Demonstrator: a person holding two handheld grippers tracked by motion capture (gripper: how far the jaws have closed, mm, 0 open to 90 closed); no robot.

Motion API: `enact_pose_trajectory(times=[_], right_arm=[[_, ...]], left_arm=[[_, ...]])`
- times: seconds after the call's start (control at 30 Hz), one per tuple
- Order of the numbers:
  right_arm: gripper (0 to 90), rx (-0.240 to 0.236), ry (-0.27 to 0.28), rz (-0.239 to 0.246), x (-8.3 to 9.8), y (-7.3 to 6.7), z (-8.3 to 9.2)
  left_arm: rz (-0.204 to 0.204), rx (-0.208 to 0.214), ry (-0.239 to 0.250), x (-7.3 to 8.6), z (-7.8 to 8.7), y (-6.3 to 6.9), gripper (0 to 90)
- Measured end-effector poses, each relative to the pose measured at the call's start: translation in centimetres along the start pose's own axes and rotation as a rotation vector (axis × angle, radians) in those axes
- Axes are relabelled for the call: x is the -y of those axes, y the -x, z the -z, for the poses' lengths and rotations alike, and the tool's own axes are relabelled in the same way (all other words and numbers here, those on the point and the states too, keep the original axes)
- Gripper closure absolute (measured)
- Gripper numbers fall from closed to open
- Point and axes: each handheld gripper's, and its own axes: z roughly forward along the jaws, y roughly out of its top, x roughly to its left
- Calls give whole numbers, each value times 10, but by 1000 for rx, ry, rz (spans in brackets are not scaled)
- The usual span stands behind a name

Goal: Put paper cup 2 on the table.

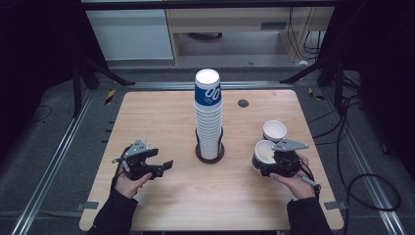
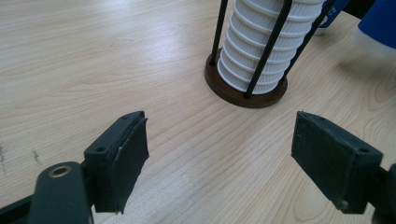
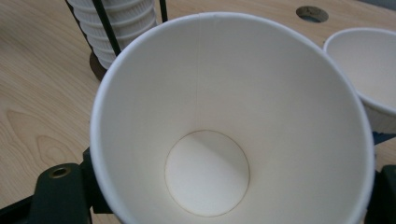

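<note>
A tall stack of white paper cups [image 1: 208, 115], the top one with a blue band, stands in a wire holder on a round brown base [image 1: 210, 155] at the table's middle. My right gripper [image 1: 274, 164] is shut on a single paper cup [image 1: 264, 152], held with its white mouth tipped toward the camera [image 3: 233, 116]. A second loose cup [image 1: 274, 130] stands upright just behind it on the table. My left gripper [image 1: 160, 159] hovers left of the holder, open with nothing between its pads [image 2: 121, 158]. The stack [image 2: 266, 42] lies ahead of it.
The wooden table [image 1: 156, 117] has a small round hole [image 1: 243, 103] at the back right. Its edges drop to a grey floor with metal rails and cables. Bare wood lies between the left gripper and the holder base [image 2: 243, 95].
</note>
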Motion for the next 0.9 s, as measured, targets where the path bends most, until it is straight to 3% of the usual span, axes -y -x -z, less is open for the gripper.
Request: enact_pose_trajectory(times=[0.27,0.9], right_arm=[[200,18,-54,-13,10,7,-13],[189,72,-123,-40,16,18,-26]], left_arm=[[-6,-5,-17,1,-2,0,177],[-25,-2,-41,2,-7,2,173]])
